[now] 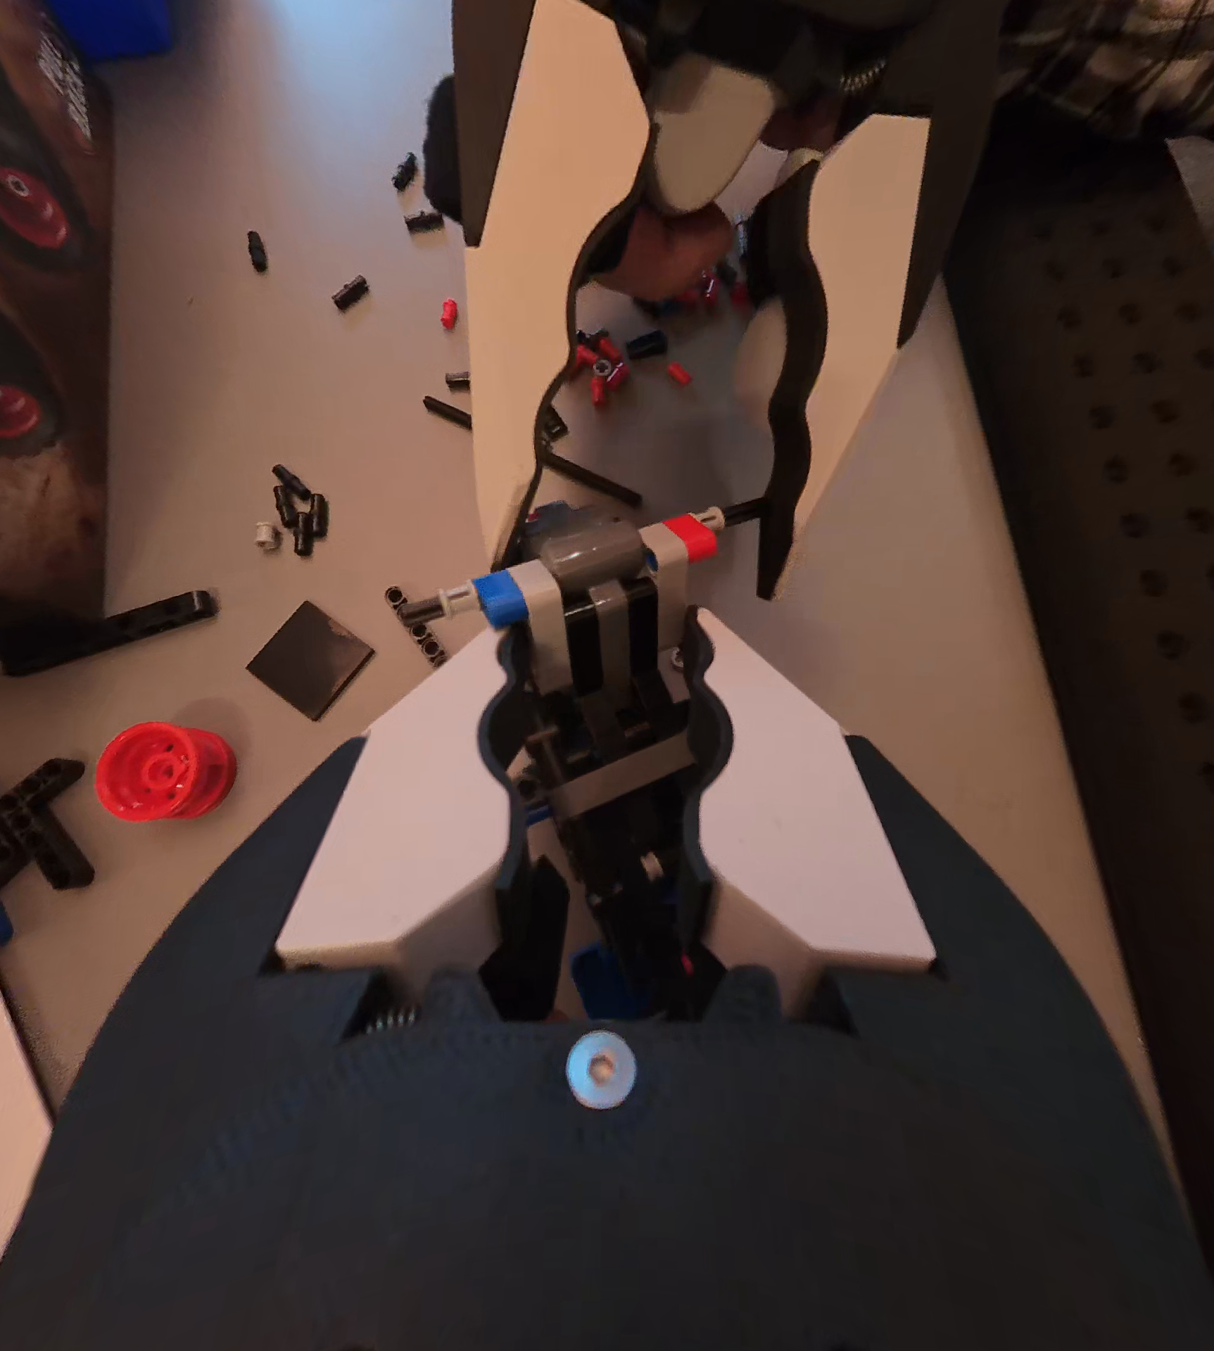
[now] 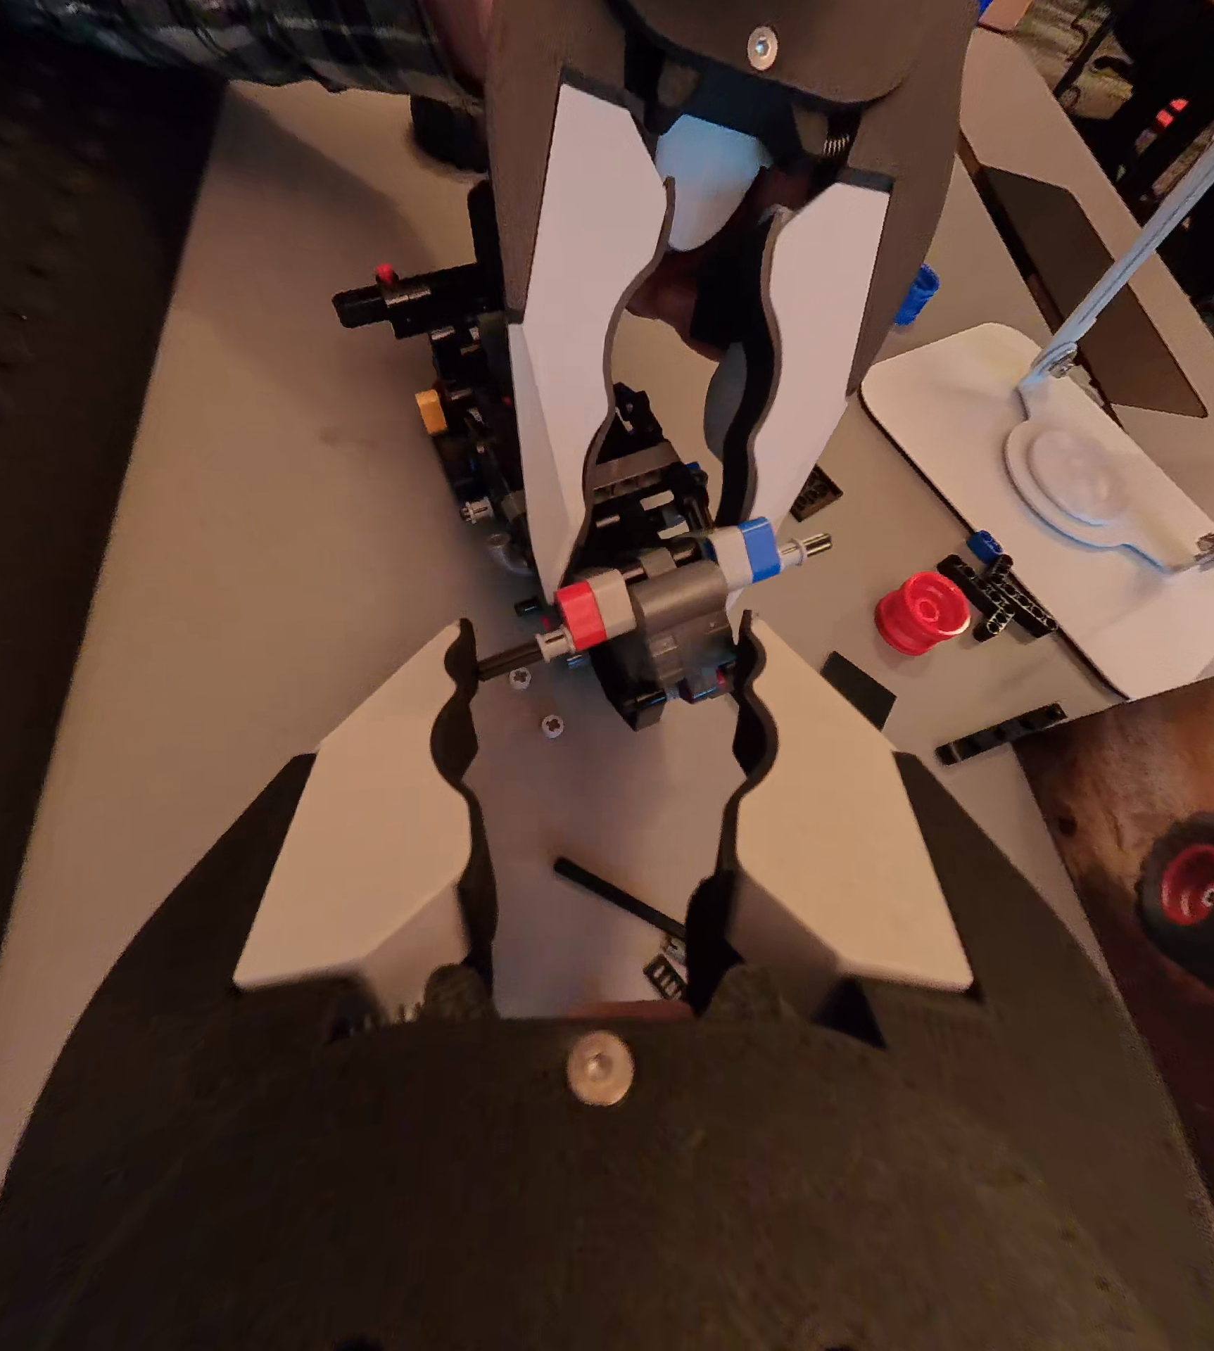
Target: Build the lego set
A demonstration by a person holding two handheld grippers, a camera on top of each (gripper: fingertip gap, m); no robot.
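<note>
A partly built lego chassis (image 1: 593, 563), black and grey with a cross axle carrying a blue bush (image 1: 498, 593) and a red bush (image 1: 691, 537), is held above the table. My left gripper (image 1: 604, 643) is shut on the chassis body. My right gripper (image 1: 644, 541) comes in from the top, open, with its fingers either side of the axle end. In the right wrist view my right gripper (image 2: 604, 632) is open around the grey end of the chassis (image 2: 669, 621). Its left finger (image 2: 459, 658) touches the black axle tip. The left gripper (image 2: 651, 526) clamps the chassis from above.
A red wheel hub (image 1: 165, 778) (image 2: 922, 610), a black square tile (image 1: 311, 658), black beams (image 1: 11, 826) and loose pins (image 1: 604, 365) lie on the table. The lego box (image 1: 4, 365) is at the left. A white lamp base (image 2: 1057, 512), a loose black axle (image 2: 618, 899) and a dark perforated mat (image 1: 1137, 585) are also here. My left and right fingertips are right by each other.
</note>
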